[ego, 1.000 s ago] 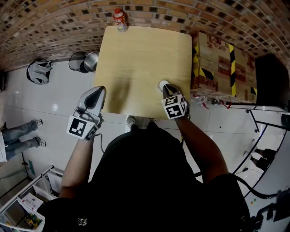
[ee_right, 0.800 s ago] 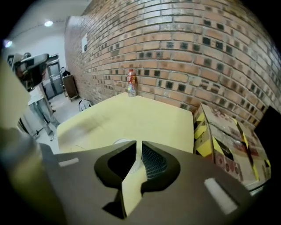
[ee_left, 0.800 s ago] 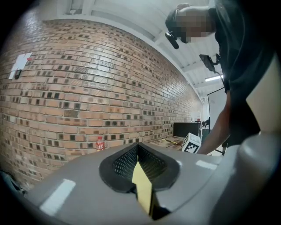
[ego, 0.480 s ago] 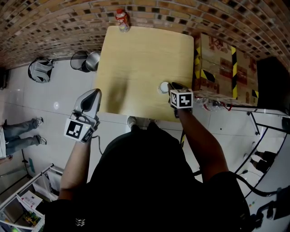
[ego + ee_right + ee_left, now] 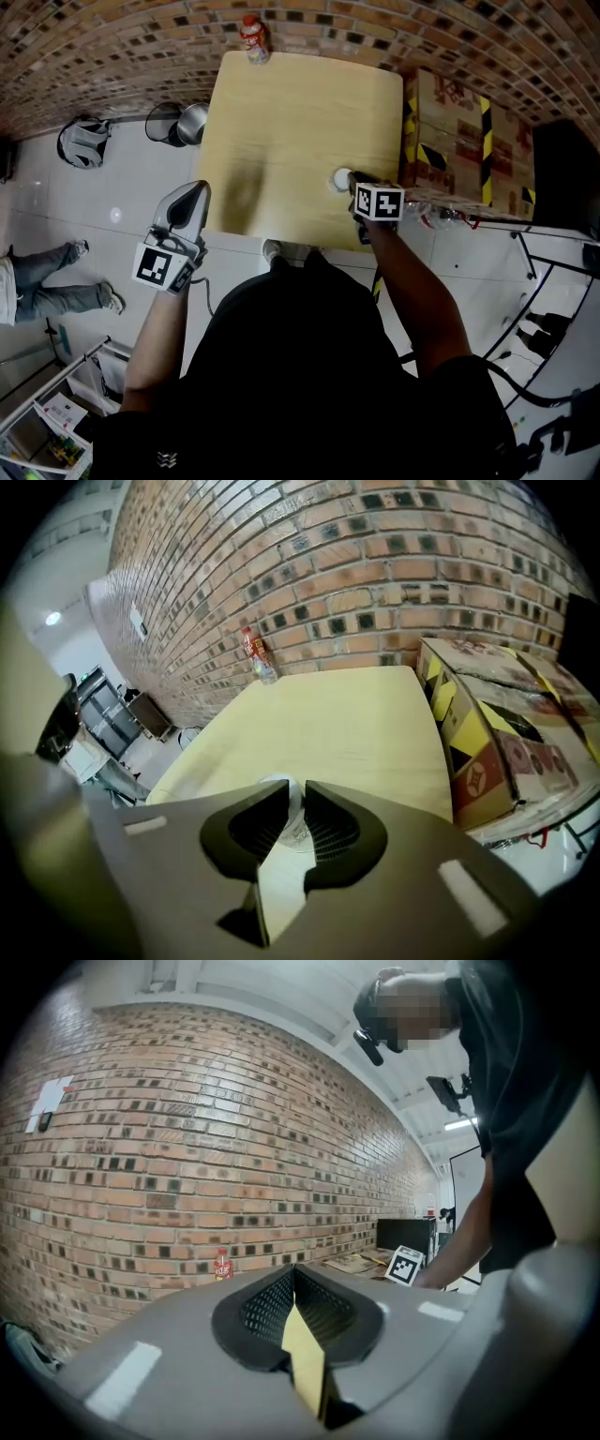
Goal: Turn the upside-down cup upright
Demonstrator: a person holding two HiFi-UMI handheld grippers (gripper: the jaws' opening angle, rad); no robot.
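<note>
Most of the counter (image 5: pixel 281 112) lies open to the left of and beyond the cup (image 5: pixel 341 178). The cup stands close to the right edge, not far from the near right corner. Stacked cardboard boxes (image 5: pixel 459 141) crowd just beside that right edge, and a bottle (image 5: pixel 251 37) stands at the far edge against the brick wall (image 5: pixel 394 28).

The right forearm reaches over the near right corner. The right gripper (image 5: pixel 353 182) slopes down toward the cup, marker cube facing up. Its jaws have just been closing and stand a narrow slit apart. The cup shows through the gap just past the tips, wider than the slit and not pinched.

The left gripper (image 5: pixel 195 190) hangs off the near left corner over the floor (image 5: pixel 94 216), pointing roughly level at the wall, jaws clenched on nothing.

The cup stands on end, long axis vertical, and shows a round rim from above. Which end is up cannot be told.
</note>
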